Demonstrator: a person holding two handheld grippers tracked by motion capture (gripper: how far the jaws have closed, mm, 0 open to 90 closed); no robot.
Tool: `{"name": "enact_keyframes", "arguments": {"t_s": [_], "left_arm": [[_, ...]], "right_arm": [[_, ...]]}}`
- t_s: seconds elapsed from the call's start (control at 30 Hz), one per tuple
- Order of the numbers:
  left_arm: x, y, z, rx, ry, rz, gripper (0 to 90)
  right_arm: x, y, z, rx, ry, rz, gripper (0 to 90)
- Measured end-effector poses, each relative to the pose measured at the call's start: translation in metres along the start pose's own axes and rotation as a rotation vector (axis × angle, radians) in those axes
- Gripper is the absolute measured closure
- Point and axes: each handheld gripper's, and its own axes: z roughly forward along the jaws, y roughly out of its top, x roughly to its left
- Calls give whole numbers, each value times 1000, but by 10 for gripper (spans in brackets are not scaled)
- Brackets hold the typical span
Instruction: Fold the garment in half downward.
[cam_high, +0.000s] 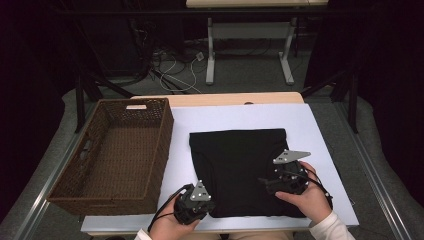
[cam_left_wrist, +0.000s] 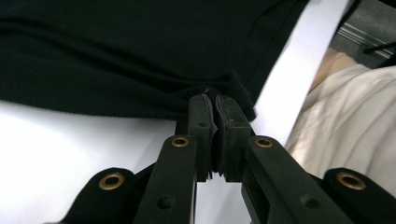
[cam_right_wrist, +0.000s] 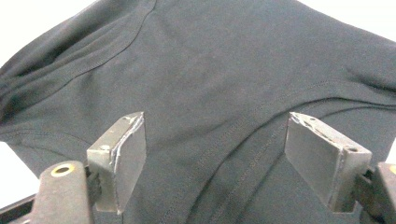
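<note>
A black folded garment (cam_high: 240, 165) lies flat on a white sheet (cam_high: 240, 117) on the table. My left gripper (cam_high: 209, 204) sits at the garment's near left corner. In the left gripper view the left gripper (cam_left_wrist: 212, 100) is shut, with a fold of the black garment (cam_left_wrist: 140, 51) pinched between its pads and lifted a little off the sheet. My right gripper (cam_high: 266, 183) rests over the garment's near right part. In the right gripper view the right gripper (cam_right_wrist: 215, 140) stands open, and the garment (cam_right_wrist: 224, 70) lies below with nothing pressed between its pads.
A brown wicker basket (cam_high: 161, 145) stands to the left of the sheet, with nothing in it. The table's front edge runs just behind both hands. A person's cream clothing (cam_left_wrist: 355, 121) shows close to the left gripper. Table legs and cables are on the floor beyond.
</note>
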Motion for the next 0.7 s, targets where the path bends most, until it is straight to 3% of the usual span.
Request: {"name": "enact_keyframes", "arguments": {"t_s": [0.33, 0.7], "left_arm": [[-9, 19, 19, 8, -80, 67, 859], [-19, 36, 37, -7, -127, 113, 858]], "right_arm": [[-2, 1, 0, 20, 2, -3, 155], [-7, 4, -1, 19, 12, 1, 39]]}}
